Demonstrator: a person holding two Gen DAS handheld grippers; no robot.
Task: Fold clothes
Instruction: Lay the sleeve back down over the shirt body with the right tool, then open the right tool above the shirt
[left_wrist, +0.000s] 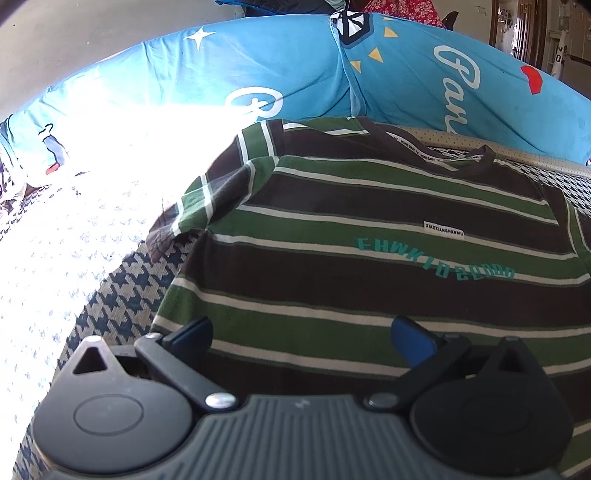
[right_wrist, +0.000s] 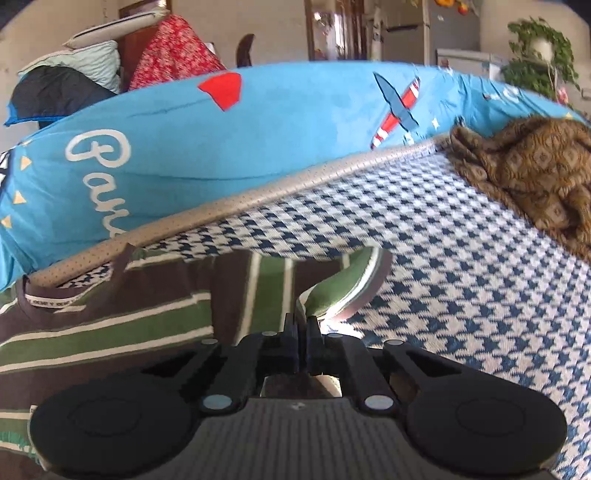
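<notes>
Left wrist view: you've got the striped shirt (left_wrist: 369, 236) flat on the checked cover (left_wrist: 122, 295), just in front of the blue cushion (left_wrist: 295, 74). It's soft, light, floppy, green and brown bands, so pinch hems and seams. Your left gripper (left_wrist: 301, 338) hangs released over the hem; your right gripper (right_wrist: 301, 325) is clenched on the sleeve (right_wrist: 340, 284).

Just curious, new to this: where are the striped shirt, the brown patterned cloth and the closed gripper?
striped shirt (left_wrist: 369, 280), left wrist view, chest.
brown patterned cloth (right_wrist: 535, 173), right wrist view, crumpled middle.
right gripper (right_wrist: 302, 332), right wrist view, fingertips.
</notes>
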